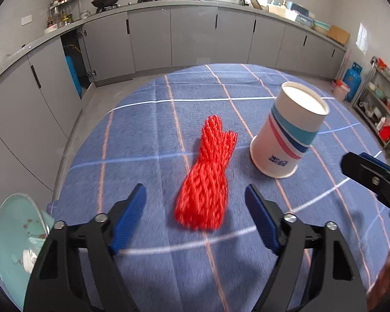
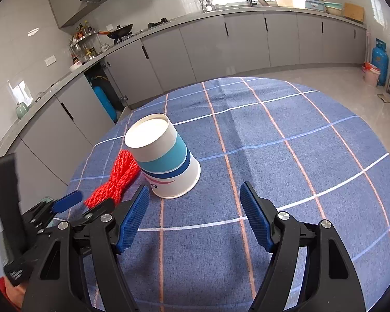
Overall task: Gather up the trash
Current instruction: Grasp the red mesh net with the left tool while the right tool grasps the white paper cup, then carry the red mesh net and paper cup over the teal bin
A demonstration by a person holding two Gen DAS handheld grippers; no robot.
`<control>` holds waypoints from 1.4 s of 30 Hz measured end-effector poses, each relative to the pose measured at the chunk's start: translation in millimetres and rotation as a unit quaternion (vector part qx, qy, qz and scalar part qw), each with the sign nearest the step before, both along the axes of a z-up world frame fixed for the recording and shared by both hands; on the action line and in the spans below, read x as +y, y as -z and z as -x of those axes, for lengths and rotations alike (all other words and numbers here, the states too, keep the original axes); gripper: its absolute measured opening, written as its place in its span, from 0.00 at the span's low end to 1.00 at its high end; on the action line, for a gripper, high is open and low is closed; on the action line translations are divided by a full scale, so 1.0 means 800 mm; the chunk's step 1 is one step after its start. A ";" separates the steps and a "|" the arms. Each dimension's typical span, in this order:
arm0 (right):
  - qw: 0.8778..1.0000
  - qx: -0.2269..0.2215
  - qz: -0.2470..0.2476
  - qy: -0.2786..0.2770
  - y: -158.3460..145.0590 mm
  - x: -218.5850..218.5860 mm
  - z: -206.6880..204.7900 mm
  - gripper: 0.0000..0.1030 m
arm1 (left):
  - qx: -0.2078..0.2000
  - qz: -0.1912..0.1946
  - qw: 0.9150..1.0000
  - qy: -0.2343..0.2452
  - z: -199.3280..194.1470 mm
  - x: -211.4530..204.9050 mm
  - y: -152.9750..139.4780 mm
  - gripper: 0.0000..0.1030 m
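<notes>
A red mesh net [image 1: 208, 171] lies flat on the blue plaid tablecloth [image 1: 143, 130]. Its near end sits between the blue pads of my left gripper [image 1: 195, 188], which is open and not touching it. To the net's right stands an upside-down paper cup [image 1: 286, 135], white with teal, blue and pink bands. In the right wrist view the cup [image 2: 163, 156] is just ahead and left of my right gripper [image 2: 194, 186], open with nothing between its pads. The net [image 2: 119, 179] shows behind the cup, with the left gripper [image 2: 83, 205] over its near end.
A teal bowl [image 1: 15, 239] with food residue sits at the table's left edge. Grey kitchen cabinets [image 1: 148, 41] run along the far walls. A blue gas cylinder [image 2: 379, 62] and a metal shelf rack [image 1: 382, 109] stand to the right. The cloth [image 2: 299, 156] spreads right of the cup.
</notes>
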State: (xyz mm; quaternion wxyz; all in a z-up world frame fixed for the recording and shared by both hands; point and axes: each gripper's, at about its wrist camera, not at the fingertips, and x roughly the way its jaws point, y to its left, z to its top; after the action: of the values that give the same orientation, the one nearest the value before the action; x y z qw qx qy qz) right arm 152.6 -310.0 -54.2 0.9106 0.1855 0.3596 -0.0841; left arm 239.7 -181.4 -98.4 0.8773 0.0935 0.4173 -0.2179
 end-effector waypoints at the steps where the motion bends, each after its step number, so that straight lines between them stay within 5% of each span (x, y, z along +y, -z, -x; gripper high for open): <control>1: 1.000 0.001 -0.002 -0.005 0.001 0.001 -0.004 0.70 | 0.003 -0.003 1.000 -0.003 -0.005 -0.001 0.004 0.67; 7: 1.000 -0.007 -0.002 -0.020 -0.004 0.007 -0.026 0.78 | 0.039 0.014 0.999 -0.006 -0.029 -0.002 0.014 0.29; 9: 1.000 -0.010 0.002 -0.021 -0.006 0.009 -0.034 0.78 | 0.036 0.024 0.999 -0.010 -0.030 0.004 0.010 0.25; 22: 0.998 0.000 0.052 -0.020 0.005 0.038 -0.088 0.78 | -0.009 0.023 0.997 -0.077 0.002 0.061 -0.021 0.24; 26: 0.998 0.011 0.057 -0.012 0.013 0.034 -0.091 0.57 | -0.013 0.024 0.996 -0.083 0.014 0.071 -0.028 0.24; 42: 0.999 -0.032 0.037 -0.014 -0.023 0.064 0.001 0.56 | -0.024 0.044 0.995 -0.089 0.064 0.102 -0.047 0.24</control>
State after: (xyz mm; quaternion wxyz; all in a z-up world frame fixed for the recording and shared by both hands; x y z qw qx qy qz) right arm 152.1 -259.1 -36.2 0.9287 0.1497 0.3299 -0.0789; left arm 188.6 -99.5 -61.1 0.9063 0.0222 0.3927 -0.1545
